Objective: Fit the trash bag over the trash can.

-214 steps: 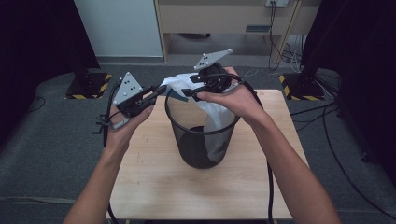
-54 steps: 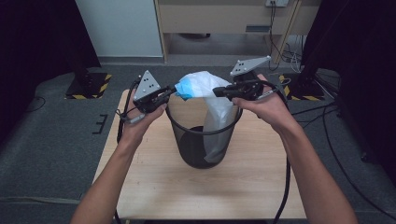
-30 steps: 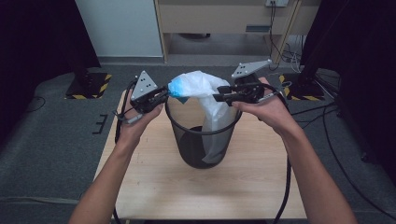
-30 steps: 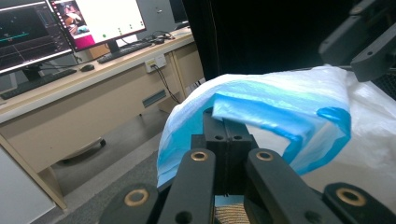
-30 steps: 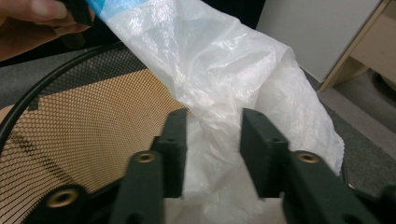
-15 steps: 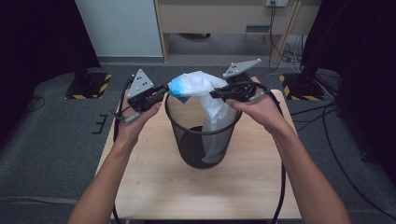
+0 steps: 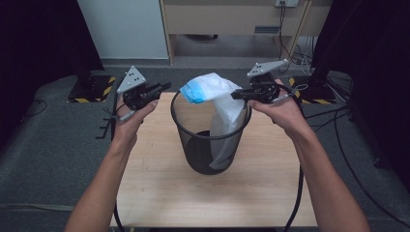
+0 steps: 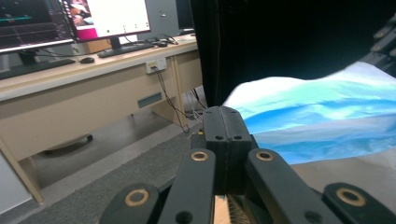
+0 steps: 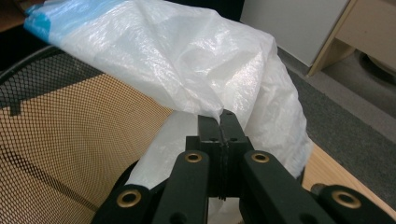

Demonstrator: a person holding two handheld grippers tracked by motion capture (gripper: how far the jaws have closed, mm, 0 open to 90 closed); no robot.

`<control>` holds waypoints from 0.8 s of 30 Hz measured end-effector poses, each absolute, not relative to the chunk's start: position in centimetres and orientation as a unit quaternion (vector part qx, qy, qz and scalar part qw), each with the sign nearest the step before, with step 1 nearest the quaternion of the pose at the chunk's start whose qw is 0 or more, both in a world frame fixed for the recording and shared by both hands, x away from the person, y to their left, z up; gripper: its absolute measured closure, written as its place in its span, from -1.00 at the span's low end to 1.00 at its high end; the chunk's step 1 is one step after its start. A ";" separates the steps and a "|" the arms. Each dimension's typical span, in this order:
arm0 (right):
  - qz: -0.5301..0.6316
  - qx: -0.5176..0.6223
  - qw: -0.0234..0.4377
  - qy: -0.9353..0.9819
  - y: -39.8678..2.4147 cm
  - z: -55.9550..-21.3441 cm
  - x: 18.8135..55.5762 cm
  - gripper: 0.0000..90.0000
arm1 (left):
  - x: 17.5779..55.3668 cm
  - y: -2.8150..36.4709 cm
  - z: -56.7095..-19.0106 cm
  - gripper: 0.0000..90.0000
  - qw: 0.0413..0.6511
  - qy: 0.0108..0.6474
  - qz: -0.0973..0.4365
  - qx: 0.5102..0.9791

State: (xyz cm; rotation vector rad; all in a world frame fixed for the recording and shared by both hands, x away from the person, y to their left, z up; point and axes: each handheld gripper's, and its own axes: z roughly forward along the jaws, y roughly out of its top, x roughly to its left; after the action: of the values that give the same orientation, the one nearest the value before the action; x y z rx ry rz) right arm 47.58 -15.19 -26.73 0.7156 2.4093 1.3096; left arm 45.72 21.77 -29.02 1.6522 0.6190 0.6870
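Right tool [image 7: 235, 95] pinches crinkly white plastic bag [image 7: 220, 94] over round black mesh bin [image 7: 209, 140]; left tool [image 7: 166, 86] closed, empty.

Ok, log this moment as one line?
left gripper: shut, empty | right gripper: shut on white-and-blue plastic bag | bag hangs partly inside black mesh wastebasket | bin on wooden table

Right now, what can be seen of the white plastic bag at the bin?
The thin, crinkled white plastic bag with a blue band at its mouth drapes over the far right rim of the black wire-mesh bin. Its tail hangs down inside; its bunched mouth rises above the rim toward the left. The right tongs are shut on a fold of it. The left tongs are shut, apart from it.
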 end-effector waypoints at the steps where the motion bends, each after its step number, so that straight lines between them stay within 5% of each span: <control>1: 0.454 0.253 0.152 0.841 -15.5 -26.9 47.6 1.00 | 45.7 22.0 -28.9 1.00 0.585 0.266 0.296 0.707; 16: 0.482 0.260 0.134 0.826 -16.4 -27.0 47.7 1.00 | 45.4 20.2 -29.8 0.99 0.573 0.242 0.279 0.731; 24: 0.491 0.258 0.133 0.821 -16.3 -26.2 47.5 1.00 | 45.2 19.1 -30.0 0.59 0.561 0.222 0.283 0.746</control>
State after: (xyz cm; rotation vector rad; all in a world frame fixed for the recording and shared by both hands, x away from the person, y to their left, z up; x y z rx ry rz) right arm 47.46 -16.28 -26.16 0.7488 2.3818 1.4234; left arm 45.25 19.13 -30.02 1.7579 0.5231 0.6669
